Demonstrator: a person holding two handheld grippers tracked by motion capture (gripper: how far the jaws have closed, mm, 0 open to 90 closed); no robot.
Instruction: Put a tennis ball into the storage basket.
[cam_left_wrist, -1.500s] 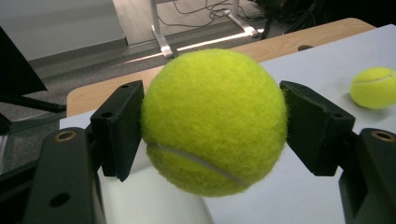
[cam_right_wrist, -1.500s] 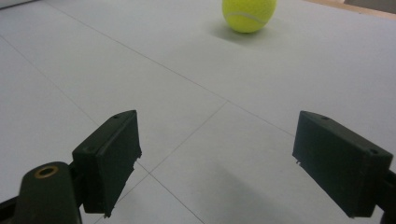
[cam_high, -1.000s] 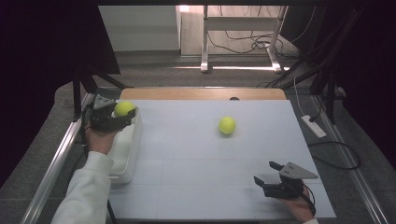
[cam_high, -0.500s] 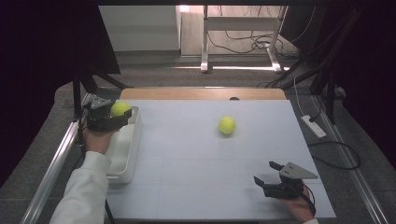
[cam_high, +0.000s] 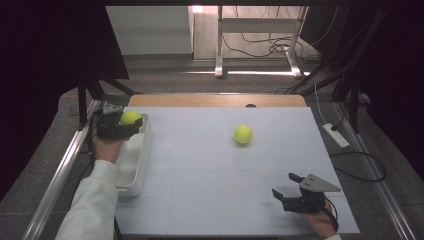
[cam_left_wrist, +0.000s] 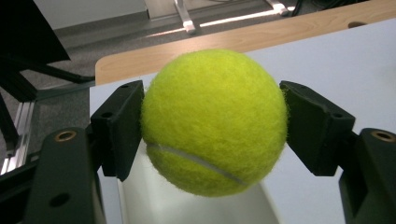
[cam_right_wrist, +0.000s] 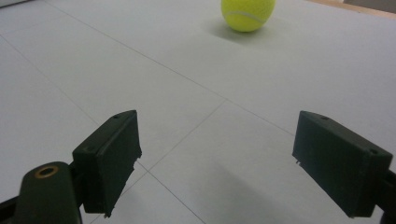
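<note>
Left gripper (cam_high: 121, 126) pinches 1 tennis ball (cam_high: 131, 117), now carried further back over the white bin's (cam_high: 134, 170) far end, ready to drop; right gripper (cam_high: 291, 192) waits spread wide, second ball (cam_high: 243, 134) mid-table

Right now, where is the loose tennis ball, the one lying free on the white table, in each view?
High view: the loose tennis ball lies right of centre on the white table, far ahead of the open right claw.
Right gripper view: at the top edge, right of centre, beyond the jaws.
Left gripper view: the left claw clamps the held ball, a different one.
Shared landmark: the white table.
</note>
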